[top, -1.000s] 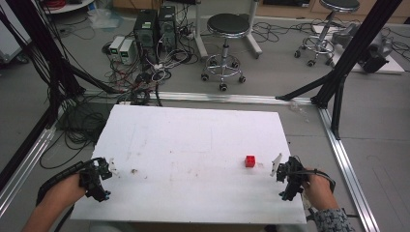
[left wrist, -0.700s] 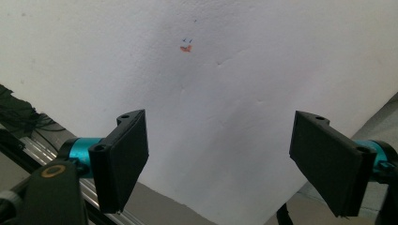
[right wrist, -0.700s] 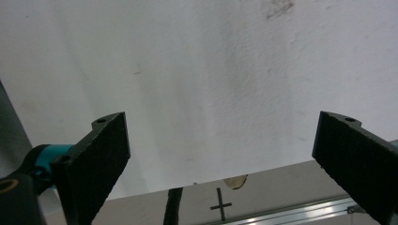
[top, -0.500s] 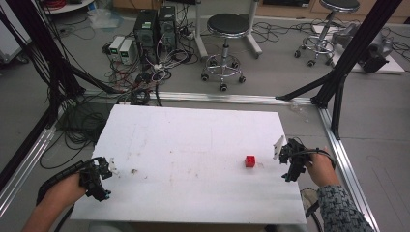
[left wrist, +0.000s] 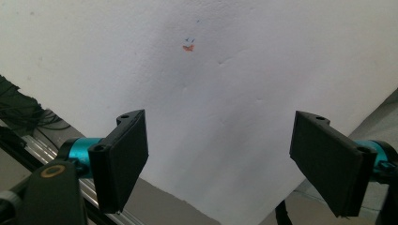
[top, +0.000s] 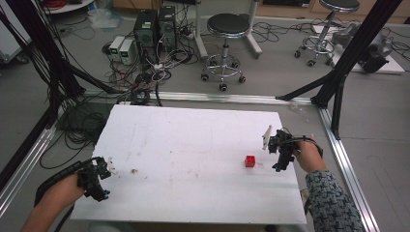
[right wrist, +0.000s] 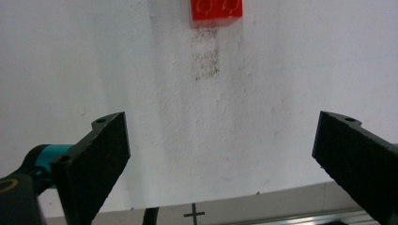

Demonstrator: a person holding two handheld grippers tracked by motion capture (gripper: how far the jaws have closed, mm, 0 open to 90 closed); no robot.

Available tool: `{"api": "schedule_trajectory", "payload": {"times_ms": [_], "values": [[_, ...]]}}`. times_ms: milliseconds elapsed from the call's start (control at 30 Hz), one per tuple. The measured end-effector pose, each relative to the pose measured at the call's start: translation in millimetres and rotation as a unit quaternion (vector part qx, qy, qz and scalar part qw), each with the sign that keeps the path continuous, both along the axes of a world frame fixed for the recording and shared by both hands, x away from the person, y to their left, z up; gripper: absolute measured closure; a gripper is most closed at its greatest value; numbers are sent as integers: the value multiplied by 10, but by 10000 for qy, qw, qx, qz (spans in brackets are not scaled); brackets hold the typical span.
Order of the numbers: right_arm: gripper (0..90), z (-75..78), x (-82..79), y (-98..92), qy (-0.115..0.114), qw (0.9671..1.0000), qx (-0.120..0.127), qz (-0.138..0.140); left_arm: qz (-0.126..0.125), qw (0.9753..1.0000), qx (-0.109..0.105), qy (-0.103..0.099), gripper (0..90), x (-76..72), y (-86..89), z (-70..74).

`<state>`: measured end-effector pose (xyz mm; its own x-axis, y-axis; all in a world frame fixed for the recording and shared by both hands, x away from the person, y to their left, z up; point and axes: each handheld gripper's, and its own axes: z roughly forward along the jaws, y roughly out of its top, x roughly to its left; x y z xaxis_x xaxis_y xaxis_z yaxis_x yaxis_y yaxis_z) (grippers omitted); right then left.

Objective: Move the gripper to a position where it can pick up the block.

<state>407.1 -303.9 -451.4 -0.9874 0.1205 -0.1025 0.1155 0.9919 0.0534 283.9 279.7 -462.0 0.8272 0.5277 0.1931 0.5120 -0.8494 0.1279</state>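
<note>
A: What sits nearest the person?

B: The two forearms come in from the bottom edge of the high view. The left gripper [top: 96, 176] hangs over the near left corner of the white table [top: 193, 140], and its jaws stand wide apart with nothing between them. In the left gripper view the same gripper [left wrist: 218, 159] looks down on bare white board with a small orange mark [left wrist: 188, 47] farther out.

A: And the other side?

B: The right gripper [top: 279, 147] is near the table's right edge, a little farther from the person, held in the right hand [top: 307, 154]. Its jaws are spread wide too, empty.

A: Where is the brick?

B: A small red brick [top: 250, 161] lies flat on the table, just left of the right gripper and apart from it. In the right gripper view the brick [right wrist: 216, 11] is ahead of the spread jaws at the top edge, studs up, with a grey smudge [right wrist: 205, 51] on the board just before it.

A: Beyond the table?

B: A round black stool [top: 227, 29], two computer towers [top: 154, 24] and tangled cables [top: 145, 82] stand on the grey floor.
</note>
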Motion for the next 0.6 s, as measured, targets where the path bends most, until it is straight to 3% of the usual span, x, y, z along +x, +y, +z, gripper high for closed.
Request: {"api": "schedule_trajectory", "payload": {"times_ms": [300, 600], "values": [[36, -196, 167, 258, 174, 9996, 124, 184, 7, 10000, 7, 16, 200, 5, -1, -8], [36, -403, 235, 424, 394, 9987, 89, 296, -25, 10000, 25, 31, 200, 41, -29, -36]]}}
